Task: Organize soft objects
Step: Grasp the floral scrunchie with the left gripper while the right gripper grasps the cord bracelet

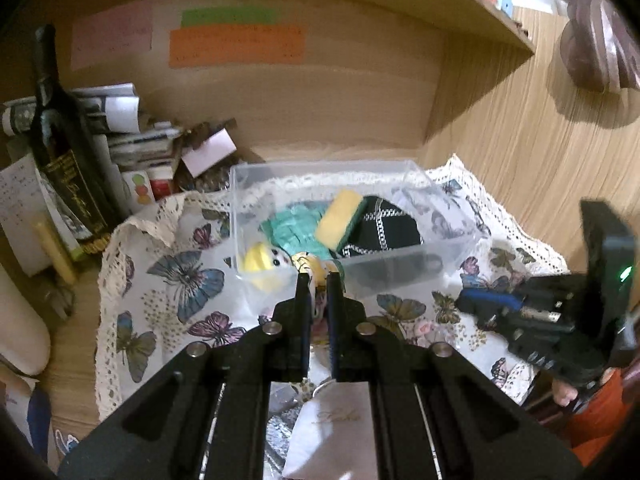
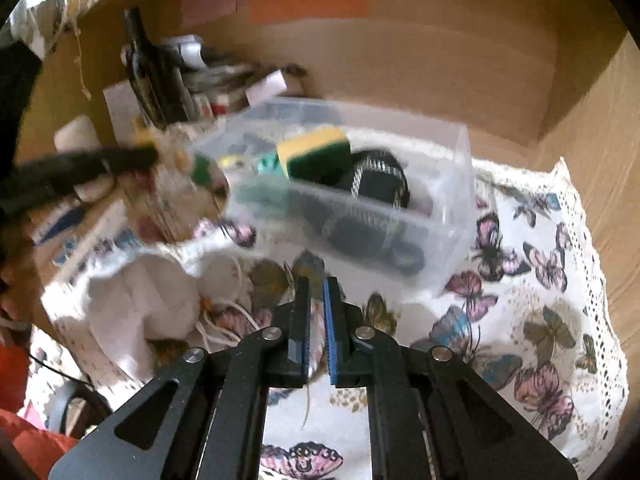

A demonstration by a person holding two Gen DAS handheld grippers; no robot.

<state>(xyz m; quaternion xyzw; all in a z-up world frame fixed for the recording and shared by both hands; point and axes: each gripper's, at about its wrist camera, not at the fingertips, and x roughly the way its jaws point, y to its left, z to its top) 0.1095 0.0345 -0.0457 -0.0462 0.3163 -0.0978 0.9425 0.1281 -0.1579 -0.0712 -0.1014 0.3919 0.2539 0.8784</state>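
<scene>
A clear plastic box [image 1: 404, 172] [image 2: 452, 216] stands on the butterfly cloth [image 1: 168, 272] [image 2: 532, 320]. Inside lie a yellow-green sponge [image 1: 340, 218] [image 2: 316, 152], a teal cloth [image 1: 292, 228], a black patterned fabric [image 1: 384, 224] [image 2: 380, 180] and a yellow soft toy [image 1: 260, 260]. My left gripper [image 1: 318, 280] is shut on a floral fabric item [image 1: 319, 312] in front of the box; from the right wrist view it [image 2: 156, 156] appears blurred at the box's left end. My right gripper [image 2: 316, 284] is nearly shut and empty above the cloth, also seen in the left wrist view [image 1: 472, 300].
A dark bottle [image 1: 60, 136] [image 2: 144, 76], stacked papers [image 1: 132, 136] and a candle [image 1: 56, 252] crowd the back left corner. Coloured notes [image 1: 236, 44] hang on the wooden back wall. A white drawstring bag [image 2: 152, 296] lies on the cloth at left.
</scene>
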